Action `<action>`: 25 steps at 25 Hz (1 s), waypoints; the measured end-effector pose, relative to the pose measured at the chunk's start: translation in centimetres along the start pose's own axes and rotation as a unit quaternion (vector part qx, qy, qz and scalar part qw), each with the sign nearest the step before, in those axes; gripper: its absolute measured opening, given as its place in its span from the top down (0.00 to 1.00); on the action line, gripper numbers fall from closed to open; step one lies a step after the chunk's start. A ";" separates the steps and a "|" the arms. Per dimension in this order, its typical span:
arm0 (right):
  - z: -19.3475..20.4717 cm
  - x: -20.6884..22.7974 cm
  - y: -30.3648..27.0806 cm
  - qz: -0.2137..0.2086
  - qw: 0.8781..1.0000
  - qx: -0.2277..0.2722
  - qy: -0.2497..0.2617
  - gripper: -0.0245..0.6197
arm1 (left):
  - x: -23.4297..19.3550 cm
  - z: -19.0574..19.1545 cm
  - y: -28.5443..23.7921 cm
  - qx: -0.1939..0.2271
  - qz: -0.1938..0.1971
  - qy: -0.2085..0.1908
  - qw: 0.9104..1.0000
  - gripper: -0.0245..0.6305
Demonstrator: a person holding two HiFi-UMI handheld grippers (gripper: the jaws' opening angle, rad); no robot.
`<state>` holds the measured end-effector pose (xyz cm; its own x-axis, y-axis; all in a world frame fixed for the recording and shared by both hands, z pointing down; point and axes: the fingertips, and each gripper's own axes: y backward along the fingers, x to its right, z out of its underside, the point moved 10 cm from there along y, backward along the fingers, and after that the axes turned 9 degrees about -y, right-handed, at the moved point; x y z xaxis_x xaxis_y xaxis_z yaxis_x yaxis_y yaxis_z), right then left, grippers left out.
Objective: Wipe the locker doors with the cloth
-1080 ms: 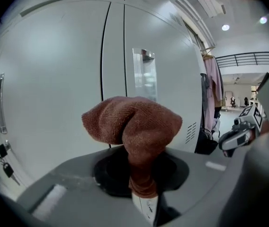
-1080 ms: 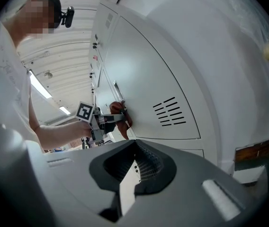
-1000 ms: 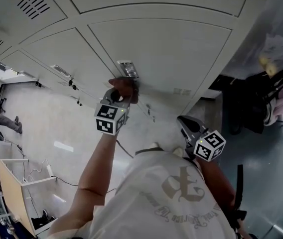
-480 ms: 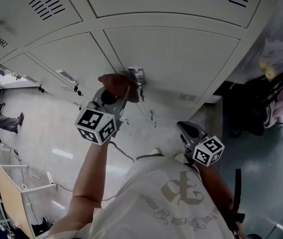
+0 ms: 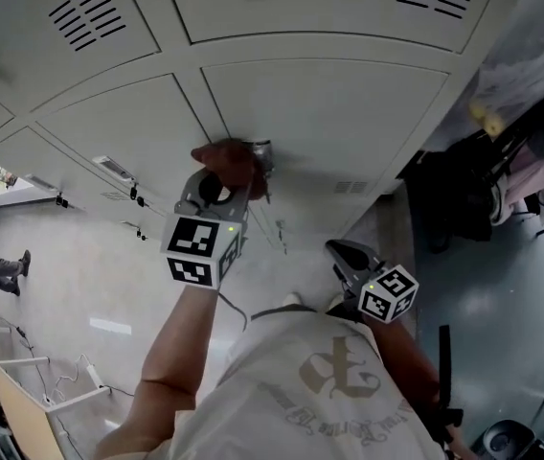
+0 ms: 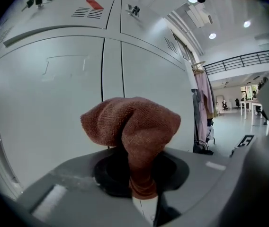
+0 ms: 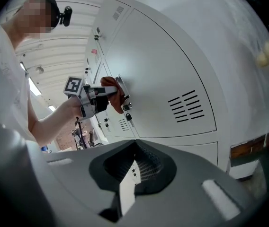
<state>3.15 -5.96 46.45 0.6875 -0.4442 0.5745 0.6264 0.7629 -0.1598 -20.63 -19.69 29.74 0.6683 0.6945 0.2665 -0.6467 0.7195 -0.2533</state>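
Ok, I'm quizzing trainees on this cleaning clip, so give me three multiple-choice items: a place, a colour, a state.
1. Where is the cloth? A on the floor; B at the latch of the locker door; C on a shelf.
2. Its colour? A blue; B white; C reddish-brown.
3. The right gripper is: A empty; B holding the cloth; C holding a key.
B: the left gripper holds it there. C: the left gripper view shows it. A: nothing sits between its shut jaws.
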 end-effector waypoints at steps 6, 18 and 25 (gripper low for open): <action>0.1 -0.3 0.4 0.024 0.999 0.033 -0.015 0.95 | 0.1 -0.4 -0.4 0.007 0.040 -0.012 0.999 0.84; -0.1 1.1 0.6 0.007 0.999 0.030 -0.031 0.95 | 2.9 -2.0 -2.3 -0.002 0.055 -0.042 0.998 0.84; -2.3 3.2 2.0 -0.008 1.000 0.009 -0.017 0.95 | 4.6 -2.2 -2.9 -0.017 0.041 -0.029 0.999 0.85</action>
<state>7.49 -6.96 46.12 0.6639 -0.4406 0.6043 0.6309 0.7638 -0.1364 -14.83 -18.60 29.62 0.5914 0.7499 0.2966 -0.6839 0.6613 -0.3082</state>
